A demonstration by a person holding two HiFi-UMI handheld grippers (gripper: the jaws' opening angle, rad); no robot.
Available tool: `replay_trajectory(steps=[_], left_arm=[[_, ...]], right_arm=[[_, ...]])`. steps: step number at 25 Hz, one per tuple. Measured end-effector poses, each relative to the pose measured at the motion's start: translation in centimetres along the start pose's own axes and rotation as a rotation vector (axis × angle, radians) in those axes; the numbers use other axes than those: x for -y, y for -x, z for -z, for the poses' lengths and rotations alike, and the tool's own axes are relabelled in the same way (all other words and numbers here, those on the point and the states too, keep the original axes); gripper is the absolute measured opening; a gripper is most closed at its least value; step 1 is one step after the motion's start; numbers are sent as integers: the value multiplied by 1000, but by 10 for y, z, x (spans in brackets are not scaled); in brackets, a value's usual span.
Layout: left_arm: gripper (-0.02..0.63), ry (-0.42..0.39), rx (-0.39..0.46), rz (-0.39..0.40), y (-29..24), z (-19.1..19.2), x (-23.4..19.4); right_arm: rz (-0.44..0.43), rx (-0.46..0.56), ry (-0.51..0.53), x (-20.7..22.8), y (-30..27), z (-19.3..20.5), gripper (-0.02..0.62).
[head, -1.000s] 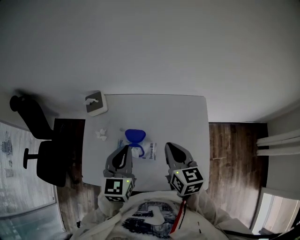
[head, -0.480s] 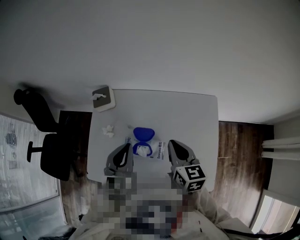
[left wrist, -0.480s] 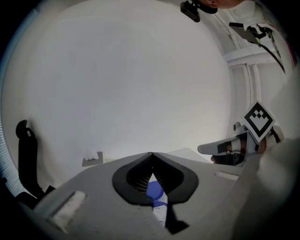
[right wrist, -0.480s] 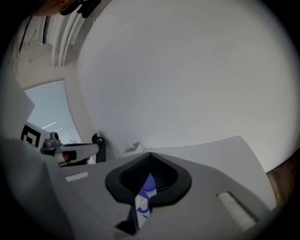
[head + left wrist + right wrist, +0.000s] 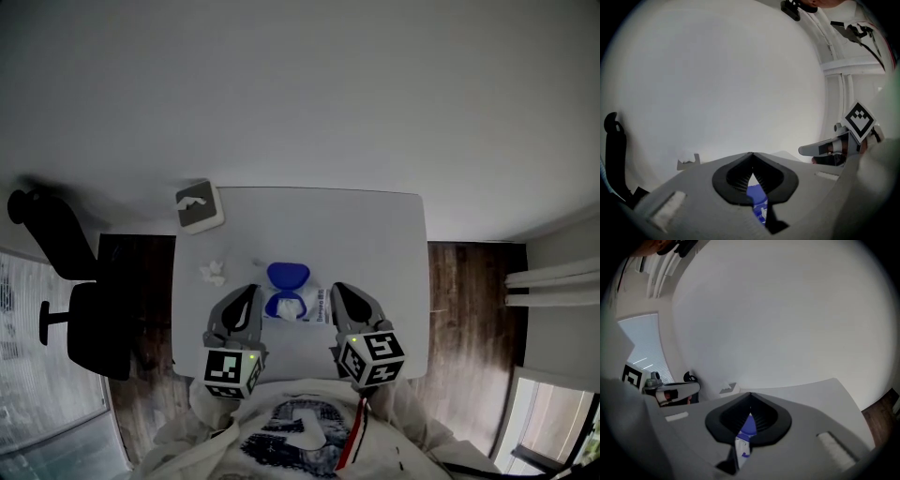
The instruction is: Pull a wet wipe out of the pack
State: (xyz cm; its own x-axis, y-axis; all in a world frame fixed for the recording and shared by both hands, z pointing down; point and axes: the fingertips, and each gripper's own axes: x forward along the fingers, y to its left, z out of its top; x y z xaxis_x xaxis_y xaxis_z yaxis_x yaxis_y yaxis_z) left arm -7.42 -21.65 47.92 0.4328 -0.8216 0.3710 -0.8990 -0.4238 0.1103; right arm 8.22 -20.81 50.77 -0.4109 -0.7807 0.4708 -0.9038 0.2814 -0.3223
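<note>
The wet wipe pack [image 5: 298,302] lies on the white table [image 5: 375,244] with its blue lid [image 5: 287,275] flipped up and a white wipe showing at the opening. My left gripper [image 5: 250,292] is just left of the pack and my right gripper [image 5: 337,289] is just right of it. Both hang above the table's near half. In the left gripper view the tips [image 5: 751,155] meet, and the pack [image 5: 757,198] shows through the gap below them. The right gripper [image 5: 750,394] is shut too, with nothing between its pads, and the pack [image 5: 745,428] lies beyond it.
A grey tissue box [image 5: 199,206] stands at the table's far left corner. A crumpled white wipe [image 5: 214,273] lies left of the pack. A black office chair [image 5: 70,281] is beside the table's left edge. Wooden floor [image 5: 469,300] lies to the right.
Both grippers have edged forward and now flank the pack more closely. Their jaws stay shut. The head view has shifted a little.
</note>
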Motion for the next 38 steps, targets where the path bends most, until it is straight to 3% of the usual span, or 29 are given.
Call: replay_trajectory(steps=[13, 17, 24, 29, 33, 38], left_arm=[[5, -5, -7, 79, 2, 4, -14], [5, 0, -14, 88, 1, 8, -15], [5, 14, -14, 110, -2, 9, -14], [5, 20, -10, 108, -2, 10, -14], [5, 32, -12, 100, -1, 12, -16], [5, 46, -16, 91, -1, 14, -19]], right_arm=[[65, -16, 44, -14, -9, 0, 6], [86, -71, 80, -11, -13, 9, 19], [-14, -218, 84, -15, -29, 49, 173], [-97, -324, 106, -23, -36, 84, 236], [-207, -409, 88, -37, -39, 116, 381], [-266, -445, 132, -50, -39, 139, 536]])
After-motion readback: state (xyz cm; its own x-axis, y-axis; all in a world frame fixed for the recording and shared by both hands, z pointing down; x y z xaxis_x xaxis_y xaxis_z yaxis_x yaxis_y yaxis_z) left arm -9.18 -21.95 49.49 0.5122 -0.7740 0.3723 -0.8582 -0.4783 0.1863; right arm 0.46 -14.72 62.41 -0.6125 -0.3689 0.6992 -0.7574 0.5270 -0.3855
